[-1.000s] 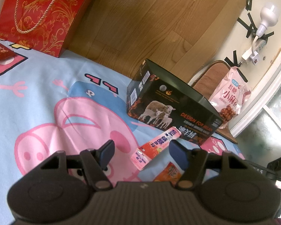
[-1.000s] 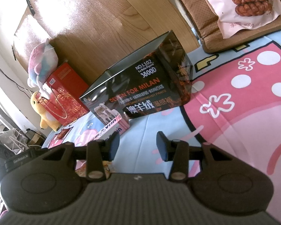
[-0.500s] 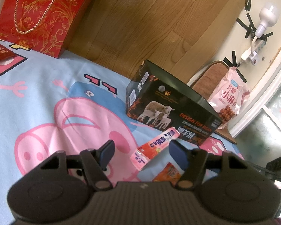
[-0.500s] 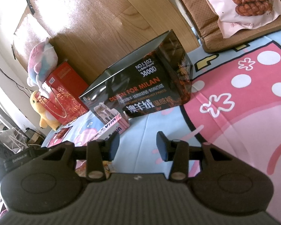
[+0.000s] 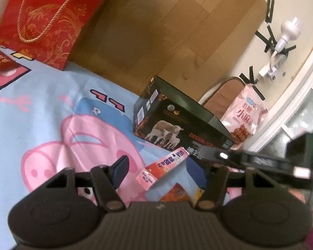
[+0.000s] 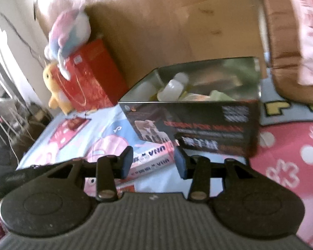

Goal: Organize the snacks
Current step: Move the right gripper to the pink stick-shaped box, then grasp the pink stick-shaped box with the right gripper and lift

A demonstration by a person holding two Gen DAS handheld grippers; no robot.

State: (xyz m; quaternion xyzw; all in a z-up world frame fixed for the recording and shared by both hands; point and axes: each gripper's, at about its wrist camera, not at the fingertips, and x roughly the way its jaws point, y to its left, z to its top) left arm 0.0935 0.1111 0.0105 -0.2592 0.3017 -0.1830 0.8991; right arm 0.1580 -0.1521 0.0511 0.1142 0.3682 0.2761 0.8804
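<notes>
A black open-top box (image 5: 177,125) printed with sheep stands on the cartoon blanket; the right wrist view shows its inside (image 6: 198,89) with pale bottles and packets. A pink snack carton (image 5: 162,166) lies in front of it, also in the right wrist view (image 6: 154,162). An orange snack packet (image 5: 175,193) lies near the left gripper. My left gripper (image 5: 156,170) is open and empty just short of the pink carton. My right gripper (image 6: 154,162) is open and empty, above the carton and facing the box. It reaches into the left wrist view (image 5: 250,160).
A red gift bag (image 5: 48,20) stands against the wooden headboard (image 5: 167,31) at the back left, with plush toys (image 6: 66,37) by it. A pink bag of twists (image 5: 244,114) leans on a brown cushion (image 6: 281,48) at the right. A red packet (image 5: 0,62) lies far left.
My right gripper has risen and swung left, so it looks down into the black box and over the pink carton. It has entered the left wrist view. My left gripper has barely moved.
</notes>
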